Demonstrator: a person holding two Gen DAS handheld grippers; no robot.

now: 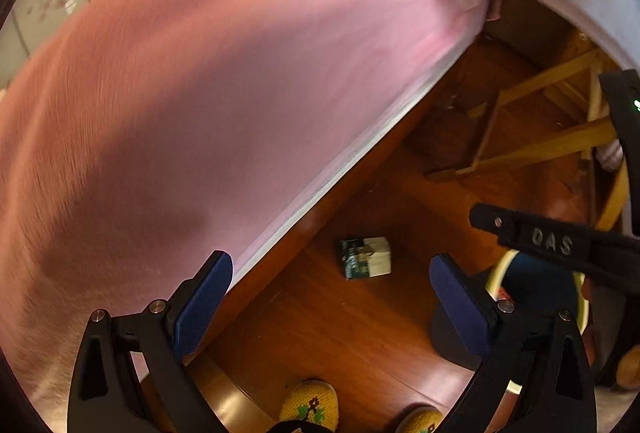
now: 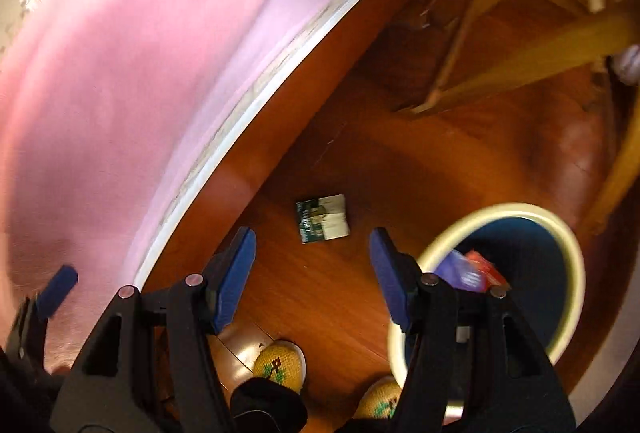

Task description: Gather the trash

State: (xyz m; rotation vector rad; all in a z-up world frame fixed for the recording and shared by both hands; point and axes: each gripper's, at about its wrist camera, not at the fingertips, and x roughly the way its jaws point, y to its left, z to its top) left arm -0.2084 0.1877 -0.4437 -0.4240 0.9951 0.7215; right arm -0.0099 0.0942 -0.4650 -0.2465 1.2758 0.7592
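Observation:
A small green-and-white carton [image 1: 365,257] [image 2: 322,218] lies on the wooden floor beside the bed. My left gripper [image 1: 332,297] hangs over it, open and empty, blue pads wide apart. The right gripper [image 2: 312,265] is also open with nothing between its pads, the carton just beyond the fingertips. A dark blue bin with a cream rim [image 2: 516,265] [image 1: 536,285] stands on the floor to the right, holding a red wrapper [image 2: 486,269] and a purple one [image 2: 462,271]. The right gripper's black body [image 1: 560,245] shows in the left wrist view.
A bed with a pink cover [image 1: 200,93] [image 2: 140,53] fills the left side, its edge running diagonally. A wooden chair frame [image 1: 540,137] [image 2: 520,33] stands at the upper right. A person's feet in yellow knitted slippers [image 1: 310,407] [image 2: 280,363] are at the bottom.

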